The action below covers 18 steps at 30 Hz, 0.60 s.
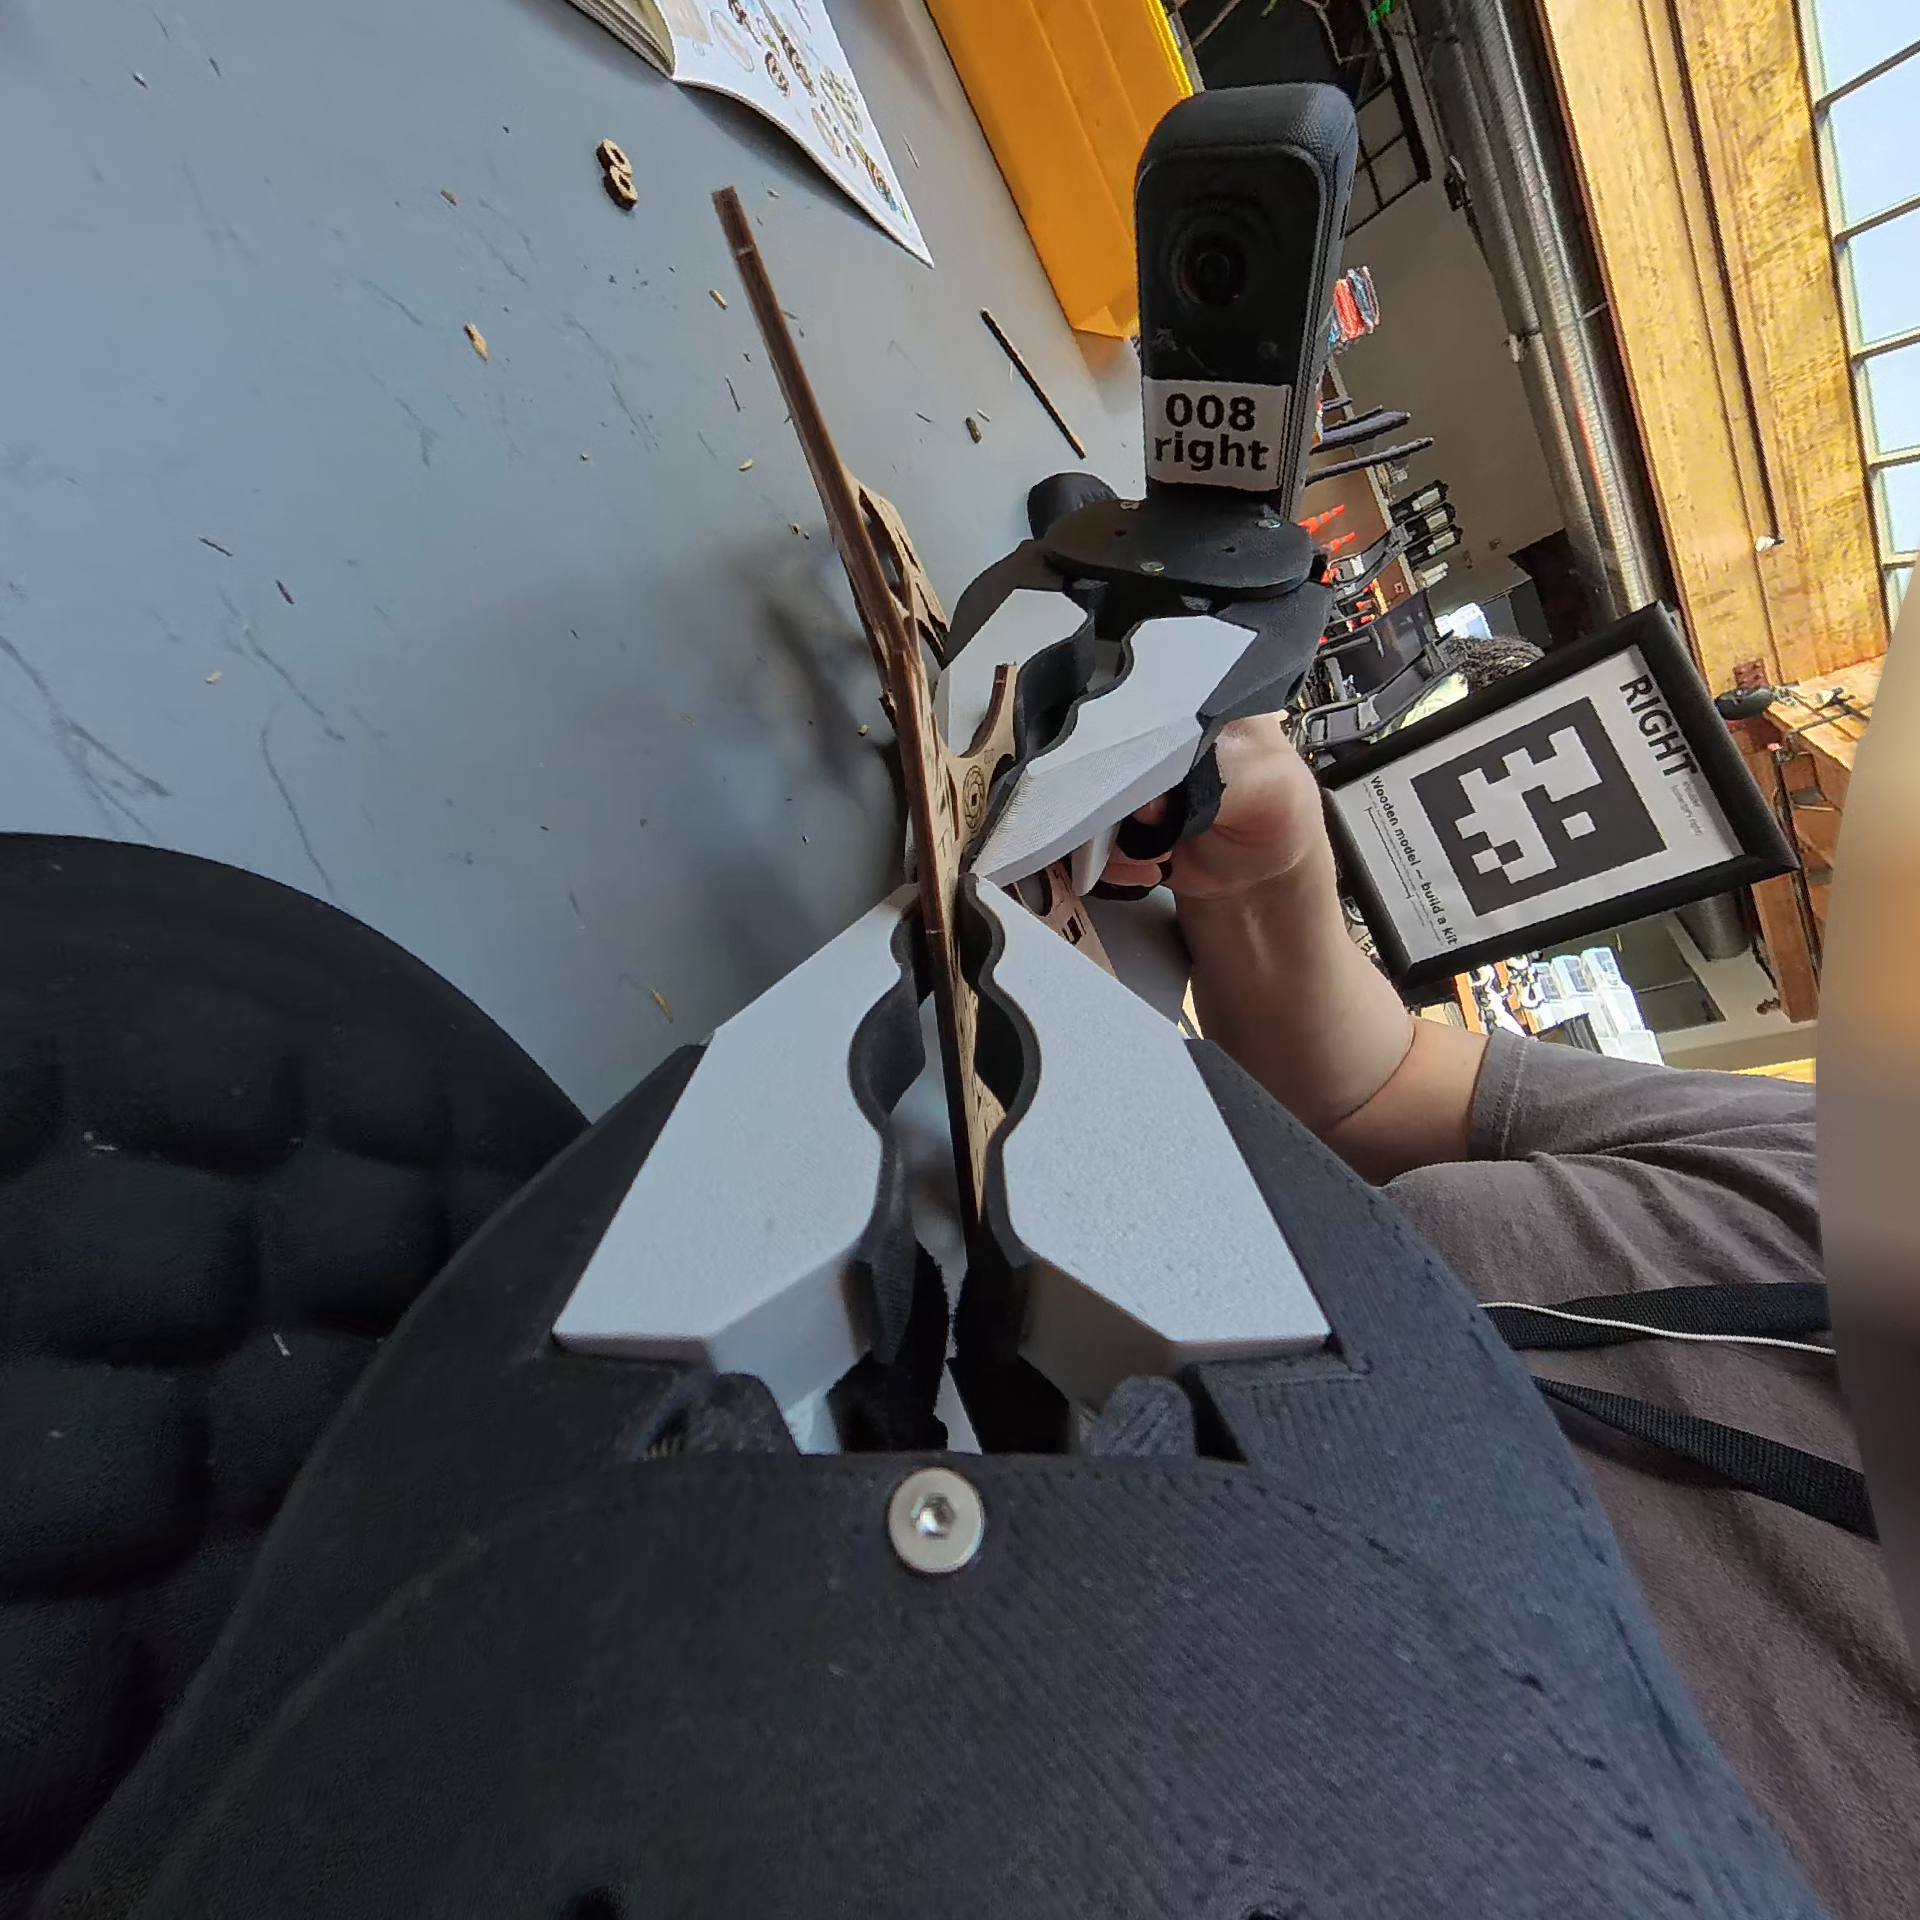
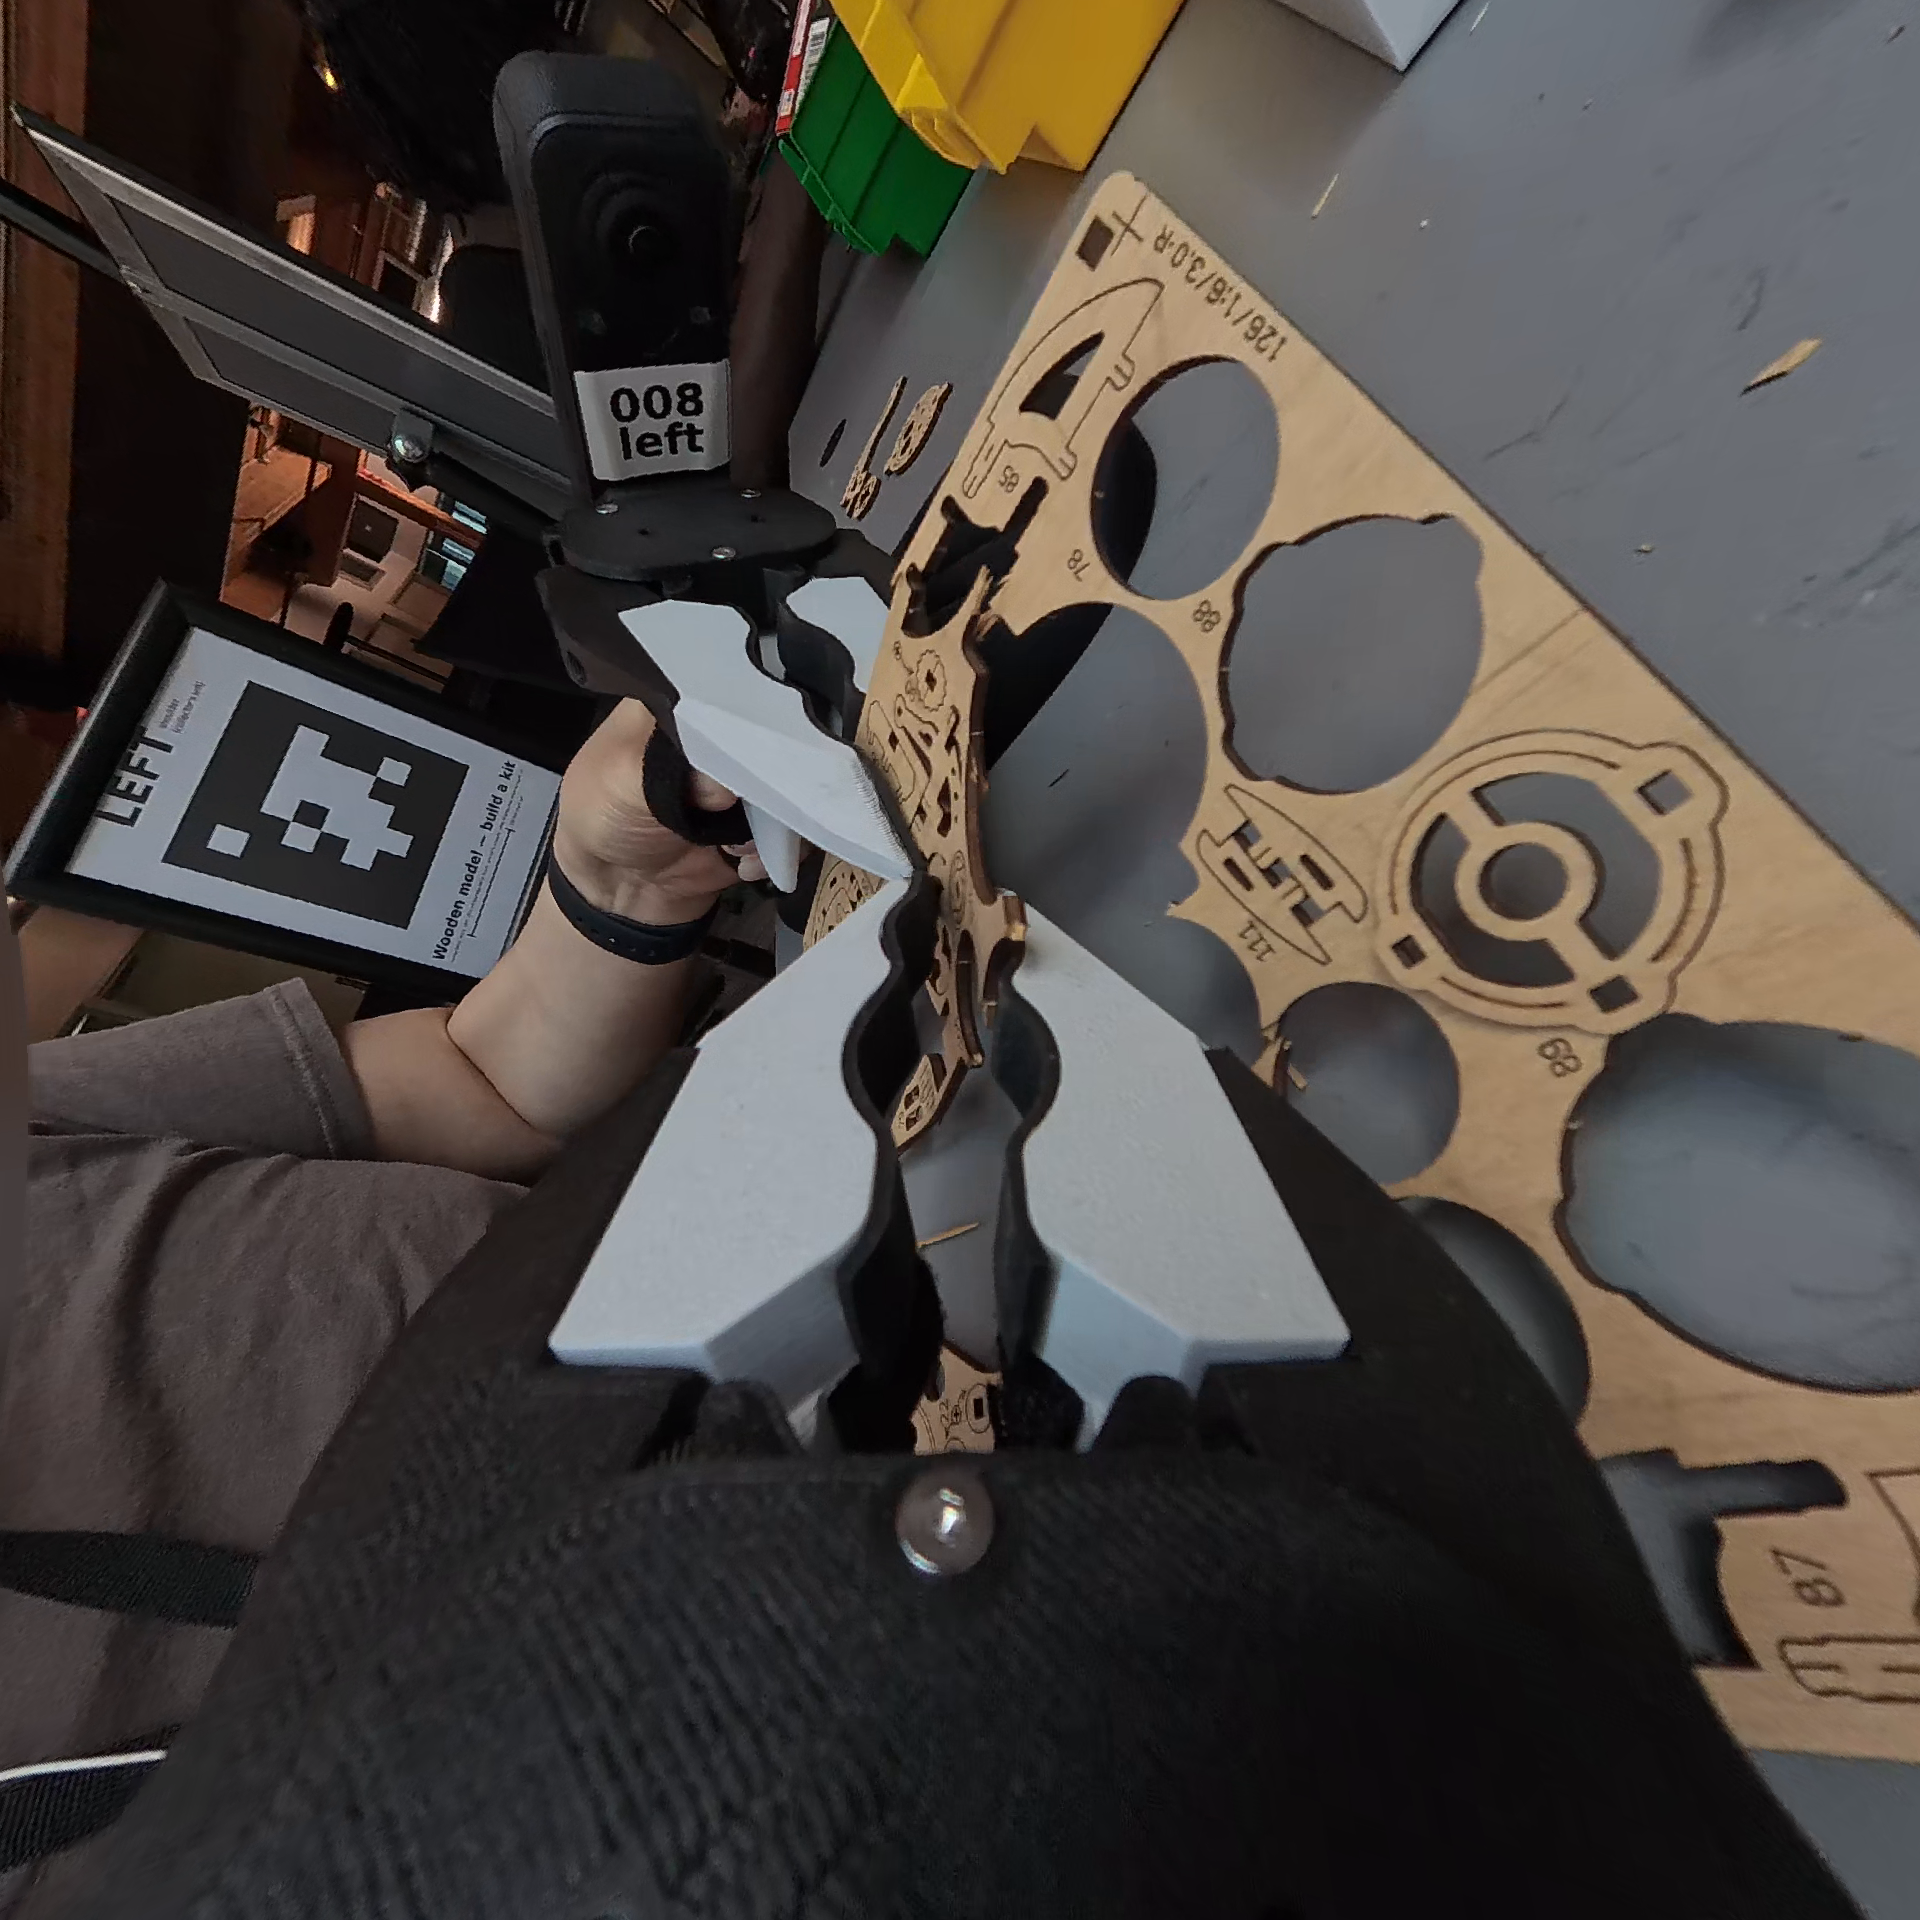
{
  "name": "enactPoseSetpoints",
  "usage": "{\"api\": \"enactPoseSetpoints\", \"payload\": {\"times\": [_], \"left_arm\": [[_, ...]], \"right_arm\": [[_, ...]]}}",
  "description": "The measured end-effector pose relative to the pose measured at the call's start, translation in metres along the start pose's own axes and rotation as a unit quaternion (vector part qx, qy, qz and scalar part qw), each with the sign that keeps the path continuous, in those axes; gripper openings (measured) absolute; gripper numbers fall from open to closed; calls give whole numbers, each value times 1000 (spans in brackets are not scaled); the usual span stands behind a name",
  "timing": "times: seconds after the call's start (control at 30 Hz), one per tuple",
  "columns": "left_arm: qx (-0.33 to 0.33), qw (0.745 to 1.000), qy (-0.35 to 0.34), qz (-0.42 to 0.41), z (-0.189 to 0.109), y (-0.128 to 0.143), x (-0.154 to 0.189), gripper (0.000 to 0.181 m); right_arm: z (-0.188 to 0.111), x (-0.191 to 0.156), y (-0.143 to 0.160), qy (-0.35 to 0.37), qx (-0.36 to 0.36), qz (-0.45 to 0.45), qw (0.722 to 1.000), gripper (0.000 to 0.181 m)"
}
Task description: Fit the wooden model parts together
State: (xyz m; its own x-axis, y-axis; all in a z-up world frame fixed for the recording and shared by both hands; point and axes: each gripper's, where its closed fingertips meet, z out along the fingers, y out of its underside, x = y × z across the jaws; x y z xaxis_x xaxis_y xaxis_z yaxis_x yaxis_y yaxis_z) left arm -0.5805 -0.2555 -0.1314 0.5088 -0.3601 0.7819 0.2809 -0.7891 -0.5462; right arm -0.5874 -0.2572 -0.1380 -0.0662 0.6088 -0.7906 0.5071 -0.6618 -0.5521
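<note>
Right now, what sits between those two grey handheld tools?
A thin laser-cut wooden sheet, edge-on in the left wrist view; the left tool and right tool both clamp it.

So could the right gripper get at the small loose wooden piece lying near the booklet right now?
Probably not: the right gripper is shut on a wooden part, and the small wooden piece lies far up the table.
</note>
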Motion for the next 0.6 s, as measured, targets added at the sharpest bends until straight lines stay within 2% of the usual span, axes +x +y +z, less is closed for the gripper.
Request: {"api": "enactPoseSetpoints", "payload": {"times": [0.13, 0.27, 0.47, 0.6], "left_arm": [[-2, 1000, -2, -6, 0, 0, -2, 2], [-3, 999, 41, -25, 1, -3, 6, 1], [-2, 999, 42, -20, 0, -4, 8, 2], [-4, 998, 54, -16, -1, -3, 12, 5]], "right_arm": [[0, 1, 0, 9, 2, -8, 1000, 7], [-4, -6, -2, -24, 11, 7, 1000, 9], [-4, -8, -2, -32, 7, 8, 999, 10], [-8, -16, -4, -50, 20, -11, 998, 4]]}}
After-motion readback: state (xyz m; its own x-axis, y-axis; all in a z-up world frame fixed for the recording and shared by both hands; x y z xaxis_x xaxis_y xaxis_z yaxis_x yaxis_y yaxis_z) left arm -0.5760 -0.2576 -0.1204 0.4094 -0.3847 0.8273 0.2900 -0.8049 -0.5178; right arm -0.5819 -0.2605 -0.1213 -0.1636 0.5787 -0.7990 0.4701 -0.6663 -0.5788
